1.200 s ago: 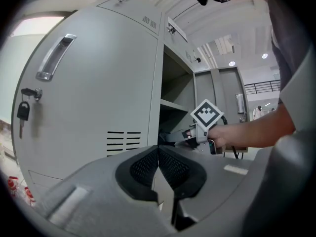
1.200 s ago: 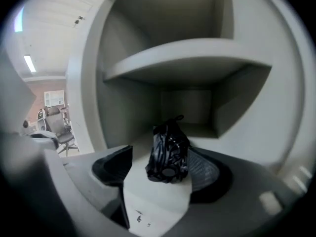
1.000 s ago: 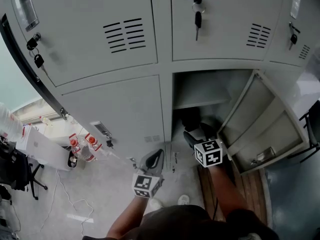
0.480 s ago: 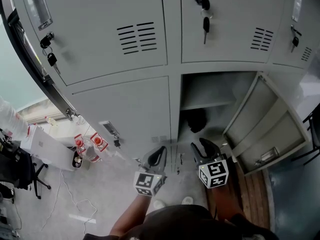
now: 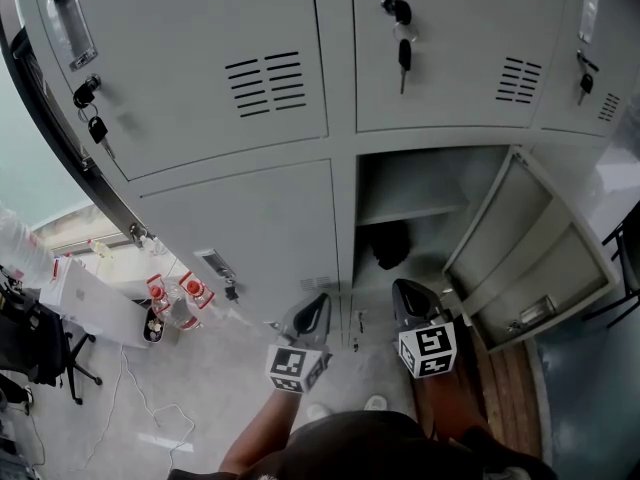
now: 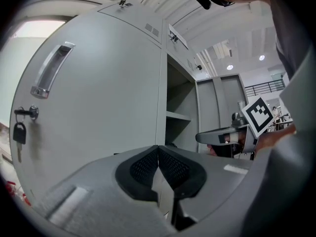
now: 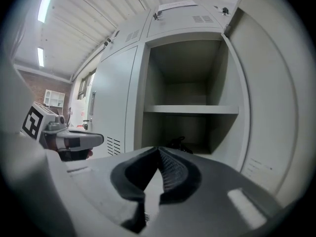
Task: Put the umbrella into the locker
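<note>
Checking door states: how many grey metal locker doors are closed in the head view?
4 closed grey metal locker doors: upper left, upper middle, upper right, lower left. The lower middle door stands open and may hide another.

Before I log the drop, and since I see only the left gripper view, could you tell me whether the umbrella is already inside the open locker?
Observer: Yes. The head view shows the umbrella, a dark bundle, lying in the open locker below its shelf.
Operator: Thank you. Is anything held on the right side?
Observer: No. In the right gripper view, the right hand-held gripper has just been closing its jaws. They are now together with nothing between them.
Operator: And which way does the locker open?
Observer: Its door stands swung out to the right of the compartment in the head view.
</note>
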Action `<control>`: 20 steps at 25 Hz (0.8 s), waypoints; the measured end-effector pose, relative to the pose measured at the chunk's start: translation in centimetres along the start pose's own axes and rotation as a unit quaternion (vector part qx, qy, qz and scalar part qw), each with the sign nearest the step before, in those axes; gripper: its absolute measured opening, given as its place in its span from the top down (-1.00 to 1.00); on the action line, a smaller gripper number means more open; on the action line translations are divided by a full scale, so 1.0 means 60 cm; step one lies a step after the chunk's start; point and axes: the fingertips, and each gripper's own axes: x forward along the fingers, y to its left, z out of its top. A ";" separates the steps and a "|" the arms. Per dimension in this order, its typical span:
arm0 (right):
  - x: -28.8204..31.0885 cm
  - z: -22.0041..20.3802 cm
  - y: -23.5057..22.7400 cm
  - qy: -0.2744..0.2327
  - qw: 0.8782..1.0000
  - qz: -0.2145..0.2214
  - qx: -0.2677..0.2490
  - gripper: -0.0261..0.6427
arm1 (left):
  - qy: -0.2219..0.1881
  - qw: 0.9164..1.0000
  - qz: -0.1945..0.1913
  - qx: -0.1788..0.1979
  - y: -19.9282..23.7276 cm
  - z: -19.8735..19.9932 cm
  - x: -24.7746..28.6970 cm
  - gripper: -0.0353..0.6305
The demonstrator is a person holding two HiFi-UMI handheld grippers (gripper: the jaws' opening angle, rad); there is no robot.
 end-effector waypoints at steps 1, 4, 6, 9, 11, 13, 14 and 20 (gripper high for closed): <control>0.000 0.001 -0.002 -0.002 1.000 -0.003 -0.005 0.91 | 0.001 1.000 -0.002 -0.002 -0.001 -0.001 0.001 0.88; -0.002 0.006 -0.007 -0.007 1.000 -0.012 -0.014 0.91 | 0.007 1.000 -0.005 -0.003 -0.005 -0.007 0.004 0.88; -0.002 0.008 -0.009 -0.011 1.000 -0.015 -0.014 0.91 | 0.013 1.000 -0.008 -0.002 -0.007 -0.011 0.005 0.88; -0.001 0.004 -0.008 -0.007 1.000 -0.014 -0.014 0.91 | 0.016 1.000 -0.010 0.001 -0.010 -0.012 0.004 0.88; -0.003 0.001 -0.009 -0.003 1.000 -0.015 -0.012 0.91 | 0.012 1.000 -0.011 0.002 -0.013 -0.008 0.005 0.88; -0.003 0.001 -0.009 -0.003 1.000 -0.016 -0.011 0.91 | 0.008 1.000 -0.012 0.003 -0.016 -0.006 0.006 0.88; -0.004 0.001 -0.009 -0.002 1.000 -0.015 -0.011 0.91 | 0.005 1.000 -0.012 0.005 -0.017 -0.005 0.006 0.88; -0.008 0.000 -0.009 -0.003 1.000 -0.016 -0.010 0.91 | 0.011 1.000 -0.013 0.006 -0.022 -0.006 0.001 0.88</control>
